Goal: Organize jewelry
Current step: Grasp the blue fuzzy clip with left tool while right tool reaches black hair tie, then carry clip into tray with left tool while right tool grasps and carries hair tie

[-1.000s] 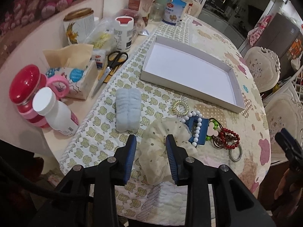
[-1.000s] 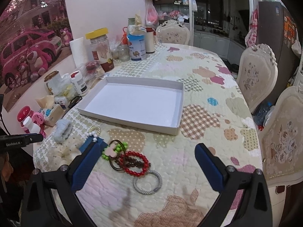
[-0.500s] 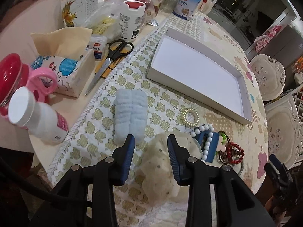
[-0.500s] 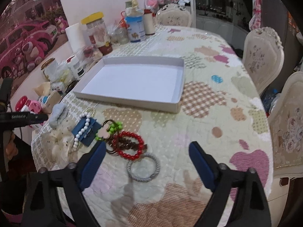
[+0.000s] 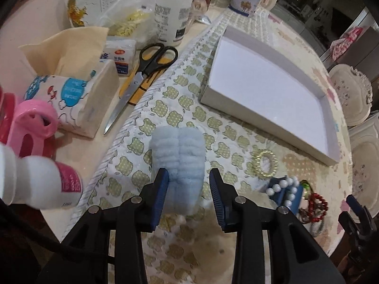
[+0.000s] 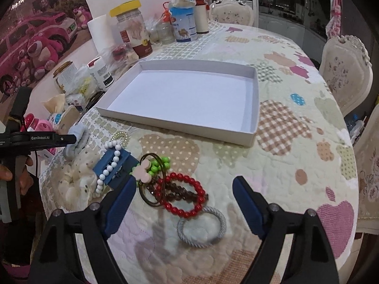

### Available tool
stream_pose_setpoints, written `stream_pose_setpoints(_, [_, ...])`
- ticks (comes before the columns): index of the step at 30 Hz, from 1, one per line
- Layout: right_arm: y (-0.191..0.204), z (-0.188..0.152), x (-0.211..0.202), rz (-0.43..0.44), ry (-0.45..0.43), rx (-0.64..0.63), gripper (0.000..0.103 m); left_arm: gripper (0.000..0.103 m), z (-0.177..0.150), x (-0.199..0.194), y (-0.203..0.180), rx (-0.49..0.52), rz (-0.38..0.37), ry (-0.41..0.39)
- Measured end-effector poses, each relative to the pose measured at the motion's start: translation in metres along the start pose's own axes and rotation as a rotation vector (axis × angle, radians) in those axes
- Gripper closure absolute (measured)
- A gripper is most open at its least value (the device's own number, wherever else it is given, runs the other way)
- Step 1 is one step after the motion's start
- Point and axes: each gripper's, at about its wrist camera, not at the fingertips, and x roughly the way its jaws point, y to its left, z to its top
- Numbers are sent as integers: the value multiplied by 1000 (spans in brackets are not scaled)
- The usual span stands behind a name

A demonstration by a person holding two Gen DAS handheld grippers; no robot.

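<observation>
The left gripper (image 5: 189, 190) is right down over the pale blue scrunchie (image 5: 178, 156), fingers parted on either side of its near end, with the left pad against the fabric and a gap on the right, so no grip on it. From the right wrist view that scrunchie (image 6: 77, 139) sits at the counter's left edge, with the left gripper's tip (image 6: 68, 139) over it.

The right gripper (image 6: 183, 202) hangs wide open and empty above the jewelry pile. Between its fingers lie the red bead bracelet (image 6: 183, 195) and, just nearer, the grey rope hair tie (image 6: 201, 226), the two touching. Tangled against the red beads are a brown bead bracelet (image 6: 176, 193) and a hair tie with green beads and a pink flower (image 6: 151, 168). Left of those, a white bead bracelet (image 6: 110, 162) drapes over a blue clip (image 6: 113, 164), next to a cream dotted scrunchie (image 6: 75, 182). A small gold spiral hair tie (image 5: 264, 163) lies between the pile and the white tray (image 6: 252, 127).

The tray stands farther back on the patchwork cloth (image 6: 296, 142), nothing in it. Scissors (image 5: 144, 73) and a tissue pack (image 5: 75, 97) lie off to the left.
</observation>
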Motion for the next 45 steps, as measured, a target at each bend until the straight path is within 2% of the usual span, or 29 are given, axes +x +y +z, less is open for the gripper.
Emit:
stream_pose_setpoints(2, [4,3,9,8,12,-16,21,79,1,4,-2,17,16,3])
stream_pose_setpoints(3, [7,4,14,12,18,-27,29,79,2,5,-4,29,25,3])
stream_pose_setpoints(5, [13,6,27,19,44,-53,36,79,2,7,-5,46,37,7])
stream_pose_setpoints(8, [18,7,46,33,80,-77,53,79,3,8,-6,62,45,6])
stream_pose_setpoints(10, [20,7,59,52,118,-84,59,86,3,6,-5,62,40,0])
stream_pose_setpoints(12, [22,7,70,65,136,-99,75,88,4,4,-4,59,25,-4])
stream_pose_setpoints(13, [23,6,73,67,133,-108,79,91,4,2,-3,56,18,-8])
stream_pose_setpoints(14, [24,6,73,63,115,-119,93,92,5,-1,-3,57,14,-15])
stream_pose_setpoints(15, [24,7,73,70,117,-121,99,93,4,-4,-3,60,12,-23])
stream_pose_setpoints(22, [19,18,38,113,40,-101,101,95,4,-31,-12,74,-27,-80])
stream_pose_setpoints(26, [18,25,29,108,26,-117,101,95,7,-42,-20,80,-35,-104])
stream_pose_setpoints(28, [20,24,39,110,74,-124,91,95,7,-47,-21,79,-34,-111])
stream_pose_setpoints(29, [20,23,47,111,111,-121,74,95,6,-48,-22,76,-34,-114])
stream_pose_setpoints(30, [21,21,53,114,133,-119,64,95,4,-50,-22,74,-35,-115])
stream_pose_setpoints(34, [21,17,72,126,161,-111,66,95,-1,-52,-22,69,-25,-116])
stream_pose_setpoints(35, [20,17,77,137,166,-105,78,95,-2,-52,-21,66,-24,-115])
stream_pose_setpoints(36, [20,17,80,141,167,-107,96,95,-2,-52,-20,63,-21,-114])
stream_pose_setpoints(40, [20,17,80,158,164,-111,98,95,-4,-55,-18,51,-21,-116])
stream_pose_setpoints(45, [7,26,32,214,57,-53,98,95,-2,-65,-26,67,-22,-138])
